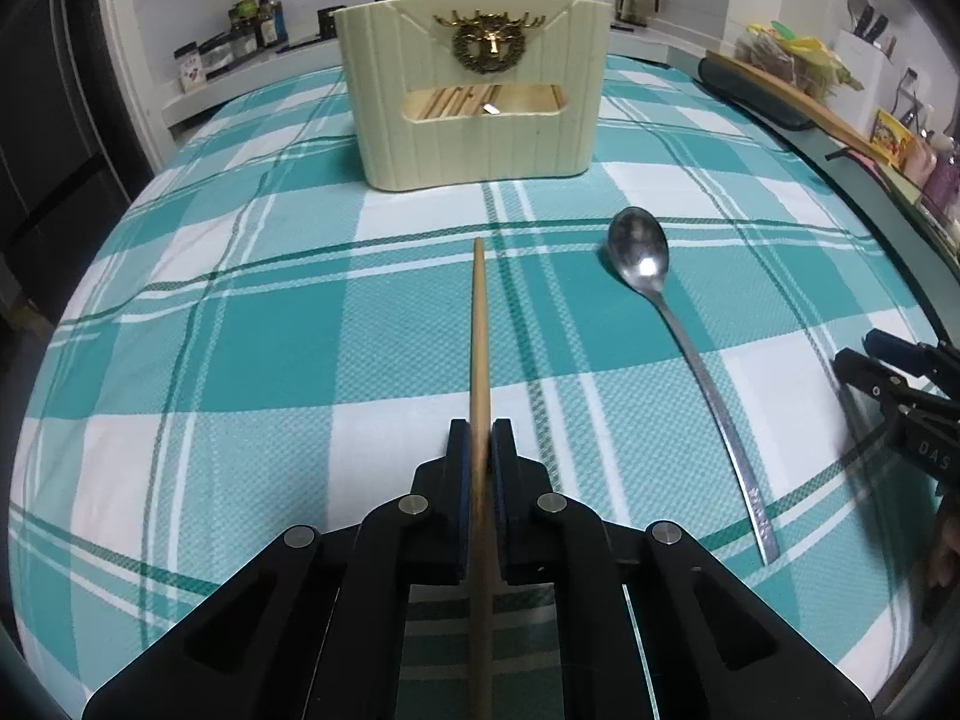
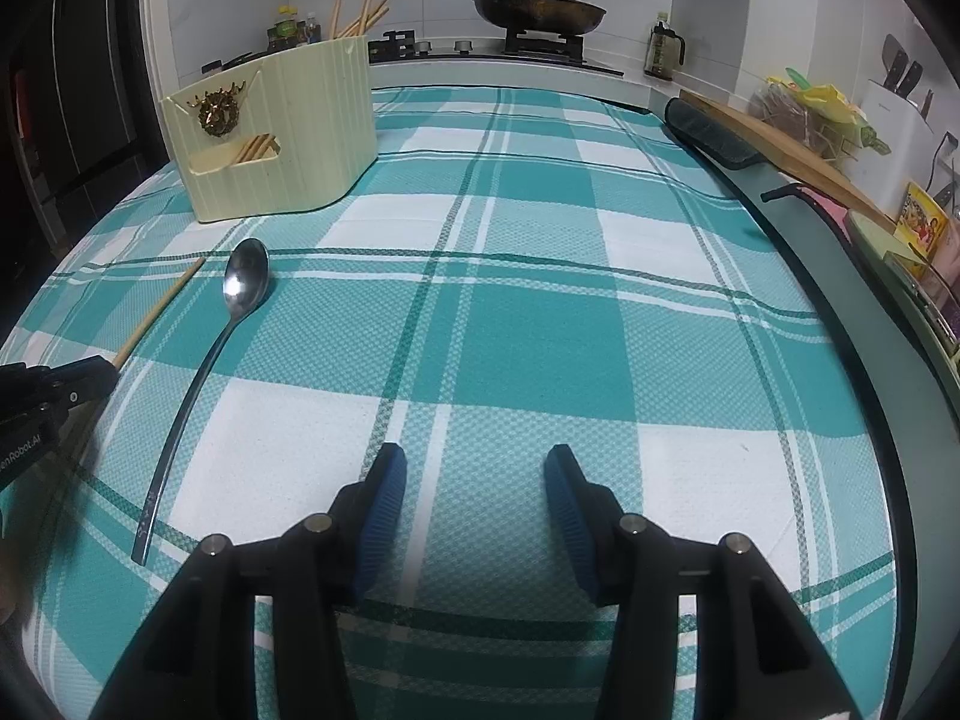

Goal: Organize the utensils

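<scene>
My left gripper (image 1: 479, 438) is shut on a wooden chopstick (image 1: 479, 330) that points straight ahead at the cream utensil holder (image 1: 474, 138). The holder stands on the far side of the checked cloth and holds several chopsticks. A steel spoon (image 1: 639, 255) lies on the cloth to the right of the chopstick, bowl toward the holder. My right gripper (image 2: 474, 468) is open and empty, low over the cloth. In the right wrist view the spoon (image 2: 243, 282), the held chopstick (image 2: 162, 306), the holder (image 2: 282, 132) and the left gripper (image 2: 90, 375) are at the left.
A teal checked cloth (image 2: 540, 312) covers the table. A stove with a lidded pan (image 2: 537, 9) stands behind. A wooden board (image 2: 780, 144) and packets line the right edge. Bottles (image 1: 252, 24) stand at the back left. The right gripper (image 1: 888, 372) shows at the right edge.
</scene>
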`<state>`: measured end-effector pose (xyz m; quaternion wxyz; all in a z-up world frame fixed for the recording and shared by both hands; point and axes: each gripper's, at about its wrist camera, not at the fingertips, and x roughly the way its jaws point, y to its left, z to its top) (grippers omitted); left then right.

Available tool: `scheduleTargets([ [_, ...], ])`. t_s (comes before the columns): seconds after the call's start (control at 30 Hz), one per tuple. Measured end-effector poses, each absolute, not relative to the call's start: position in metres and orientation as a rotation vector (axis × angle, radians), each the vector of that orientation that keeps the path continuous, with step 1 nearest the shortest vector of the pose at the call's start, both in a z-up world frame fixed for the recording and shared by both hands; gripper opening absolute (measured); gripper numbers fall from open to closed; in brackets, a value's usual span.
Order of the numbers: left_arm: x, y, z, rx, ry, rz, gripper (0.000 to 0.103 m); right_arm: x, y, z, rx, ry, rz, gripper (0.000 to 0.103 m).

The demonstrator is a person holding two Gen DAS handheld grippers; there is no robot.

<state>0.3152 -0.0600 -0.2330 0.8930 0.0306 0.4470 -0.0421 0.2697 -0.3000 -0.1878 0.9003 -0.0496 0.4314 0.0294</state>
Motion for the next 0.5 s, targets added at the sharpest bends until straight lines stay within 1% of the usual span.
scheduleTargets([
  [0.17, 0.305, -0.032, -0.234, 0.055, 0.94, -0.101, 0.005, 0.255, -0.262, -0.176, 0.029, 0.911, 0.225, 0.05],
  [0.3, 0.3, -0.018, -0.234, 0.033, 0.942, -0.094, 0.005, 0.26, -0.203, -0.18, -0.049, 0.94, 0.33, 0.05],
  [0.33, 0.298, -0.014, -0.234, 0.026, 0.944, -0.091, 0.005, 0.263, -0.192, -0.183, -0.079, 0.947, 0.329, 0.048],
  [0.4, 0.295, -0.007, -0.234, 0.009, 0.945, -0.086, 0.006, 0.268, -0.181, -0.19, -0.117, 0.948, 0.301, 0.048],
  [0.43, 0.292, -0.004, -0.234, 0.004, 0.946, -0.084, 0.006, 0.269, -0.179, -0.189, -0.14, 0.931, 0.279, 0.037],
  [0.47, 0.291, -0.001, -0.234, 0.002, 0.945, -0.083, 0.006, 0.269, -0.178, -0.189, -0.162, 0.928, 0.251, 0.029],
  [0.5, 0.289, 0.001, -0.234, 0.003, 0.945, -0.082, 0.006, 0.27, -0.18, -0.188, -0.157, 0.933, 0.238, 0.017],
])
